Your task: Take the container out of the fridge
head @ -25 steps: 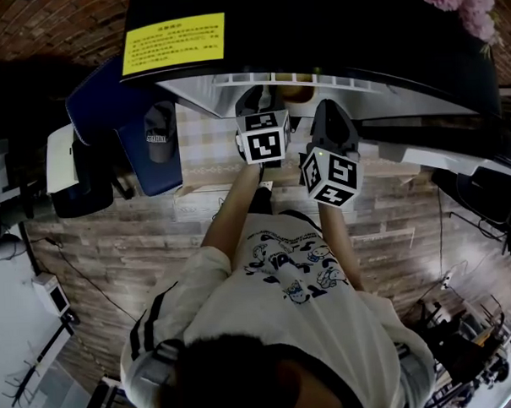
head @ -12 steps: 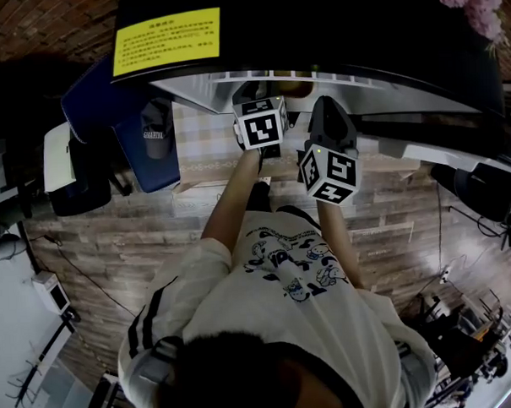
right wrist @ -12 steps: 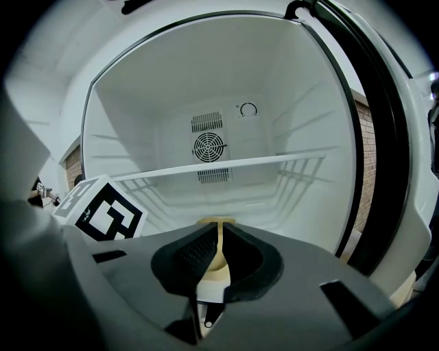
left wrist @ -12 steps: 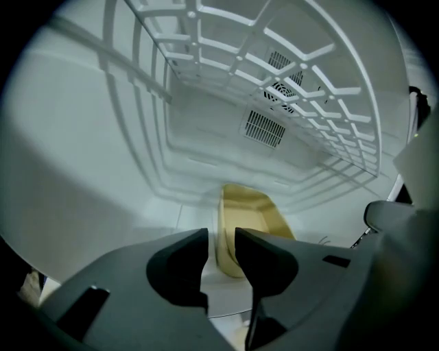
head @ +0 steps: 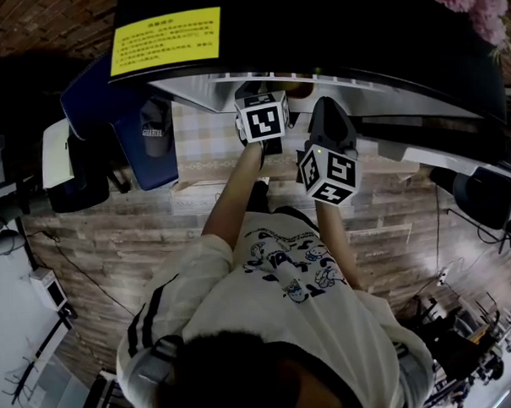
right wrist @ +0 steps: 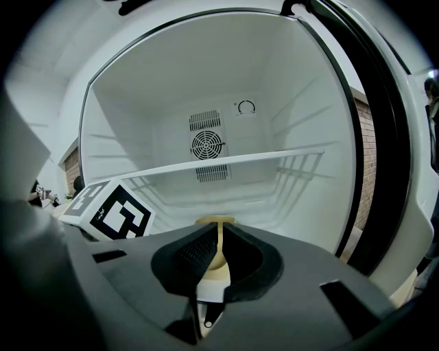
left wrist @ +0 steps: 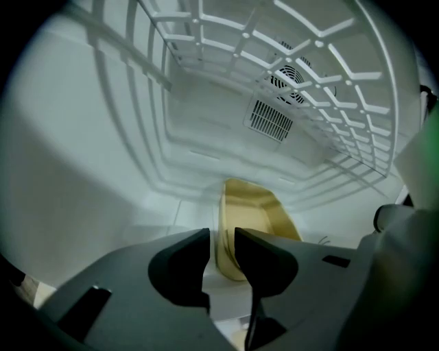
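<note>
A tan, shallow container (left wrist: 255, 218) lies on the white fridge floor under a wire shelf (left wrist: 295, 62). In the left gripper view my left gripper (left wrist: 221, 238) is shut on the container's left wall, which runs up between the two dark jaws. In the right gripper view my right gripper (right wrist: 219, 241) is shut on a thin tan edge of the container (right wrist: 217, 221), seen end on. From the head view both grippers reach into the open fridge, the left gripper (head: 262, 122) deeper than the right gripper (head: 328, 158), and their jaws are hidden there.
The fridge's back wall carries a fan grille (right wrist: 206, 144) and a dial (right wrist: 245, 107), with a shelf (right wrist: 274, 157) across it. The dark door seal (right wrist: 370, 151) frames the right side. A blue bag with a cap (head: 147, 136) stands left of the fridge. A yellow label (head: 164, 40) sits on its top.
My left gripper has moved a little further into the fridge. The right gripper has barely shifted.
</note>
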`<state>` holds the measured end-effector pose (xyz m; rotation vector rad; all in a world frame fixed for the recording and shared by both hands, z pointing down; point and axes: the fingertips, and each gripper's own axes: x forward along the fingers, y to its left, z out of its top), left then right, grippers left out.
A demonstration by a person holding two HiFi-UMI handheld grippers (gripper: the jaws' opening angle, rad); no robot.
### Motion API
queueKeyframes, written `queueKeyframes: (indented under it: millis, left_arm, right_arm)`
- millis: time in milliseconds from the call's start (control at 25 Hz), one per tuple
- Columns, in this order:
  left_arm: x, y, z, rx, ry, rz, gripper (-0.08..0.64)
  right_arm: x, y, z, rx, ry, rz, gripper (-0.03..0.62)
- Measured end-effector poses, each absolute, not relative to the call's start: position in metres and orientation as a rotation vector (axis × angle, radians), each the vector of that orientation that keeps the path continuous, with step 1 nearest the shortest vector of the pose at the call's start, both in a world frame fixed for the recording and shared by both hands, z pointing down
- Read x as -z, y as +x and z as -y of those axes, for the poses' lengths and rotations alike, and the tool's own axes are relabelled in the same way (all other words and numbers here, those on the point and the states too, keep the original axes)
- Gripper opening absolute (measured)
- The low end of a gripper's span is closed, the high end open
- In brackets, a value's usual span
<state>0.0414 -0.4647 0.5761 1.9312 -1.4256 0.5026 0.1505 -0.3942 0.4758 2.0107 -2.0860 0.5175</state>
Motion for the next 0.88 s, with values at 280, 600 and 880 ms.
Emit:
queueKeyframes:
  millis: [280,600,880]
  left_arm:
    - [-0.589,0.039,0.467,-0.514,1.889,1.45,0.084]
    - [-0.591,0.045,0.47,-0.499,1.902,1.447,0.034]
    - [-0.587,0.045,0.47,-0.488,1.908,1.444,0.032]
  right_arm:
    - [-0.478,0.151,0.394,-0.528,2.008,2.086,0.043]
    - [-0.482,0.152,0.393,-0.542,2.008,2.081,0.043]
    - [-0.482,0.151,0.392,-0.546,2.0,2.084,0.043]
